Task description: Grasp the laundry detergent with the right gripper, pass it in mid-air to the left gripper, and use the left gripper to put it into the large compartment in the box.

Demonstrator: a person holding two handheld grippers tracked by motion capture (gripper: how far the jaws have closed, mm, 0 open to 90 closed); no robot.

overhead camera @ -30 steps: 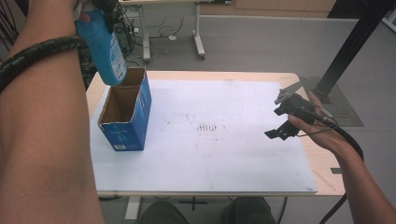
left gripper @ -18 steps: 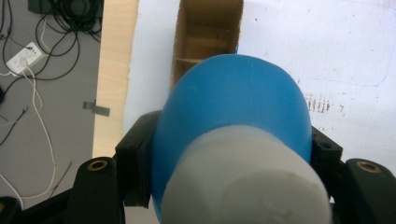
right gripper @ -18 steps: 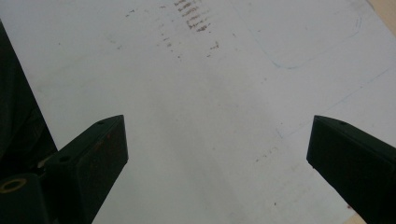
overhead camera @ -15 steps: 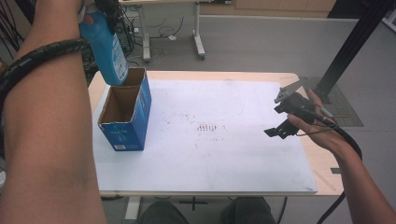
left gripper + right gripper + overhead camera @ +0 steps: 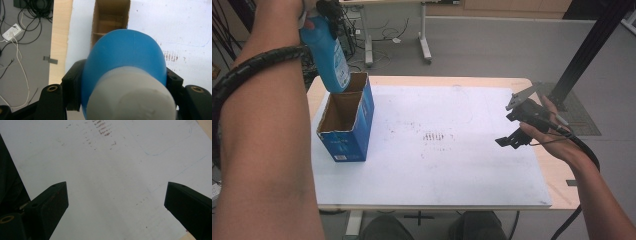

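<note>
Bottle (image 5: 326, 54), one, blue with a white cap, hangs nearly upright in the left gripper (image 5: 319, 11), cap up, base down over the one open box (image 5: 346, 120) at the sheet's (image 5: 452, 165) left edge. Its jaws clamp the bottle's shoulders. The right gripper (image 5: 512, 125) holds nothing, jaws wide, near the right edge. The white sheet covers a wooden table (image 5: 557, 172); beyond, grey floor and, seemingly, cables.

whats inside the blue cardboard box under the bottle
The blue cardboard box stands open, showing bare brown inner walls and a cardboard divider. The blue bottle, clamped in the left gripper, covers part of the opening.
</note>
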